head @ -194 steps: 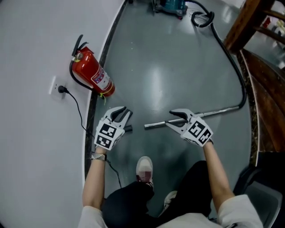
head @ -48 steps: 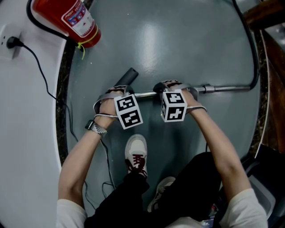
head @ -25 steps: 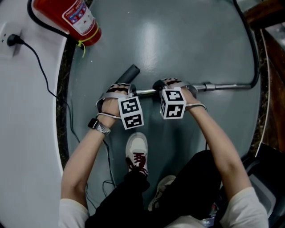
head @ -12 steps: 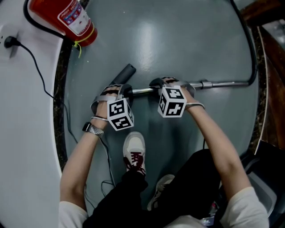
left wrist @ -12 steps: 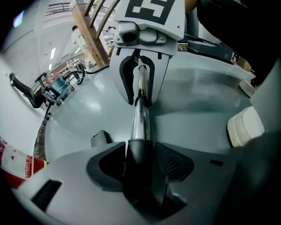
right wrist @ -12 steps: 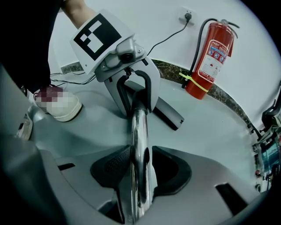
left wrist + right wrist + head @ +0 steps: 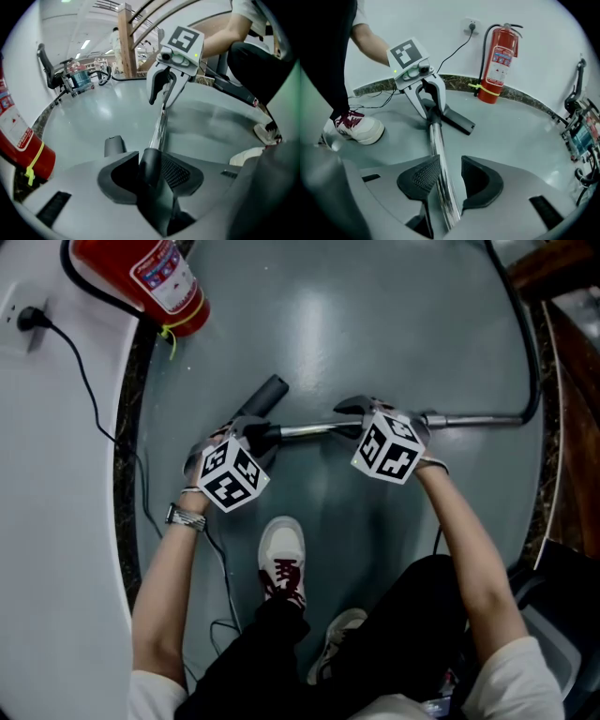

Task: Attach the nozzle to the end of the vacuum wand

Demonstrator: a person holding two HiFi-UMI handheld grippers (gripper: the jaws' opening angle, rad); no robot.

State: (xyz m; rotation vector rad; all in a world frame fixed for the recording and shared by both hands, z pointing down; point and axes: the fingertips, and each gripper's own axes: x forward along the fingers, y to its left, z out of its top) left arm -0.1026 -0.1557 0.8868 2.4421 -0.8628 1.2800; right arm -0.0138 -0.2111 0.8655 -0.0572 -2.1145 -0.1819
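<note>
Both forearms reach forward and down, tools pitched steeply at floor (image 7: 356,324), marker cubes tilted. Grip, left side: left tool (image 7: 149,161) clenched on dark nozzle (image 7: 263,395) at its collar. Its jaws have just been closing, collar between pads. Nozzle's free end slants away beyond tool's tip. Grip, right side: right tool (image 7: 450,161) grasping chrome wand (image 7: 469,418), near left tool. Wand runs from nozzle collar through its jaws and past its outer side. Collar sits at wand end; full seating unclear. Fire extinguisher (image 7: 150,277) well beyond left tool.
</note>
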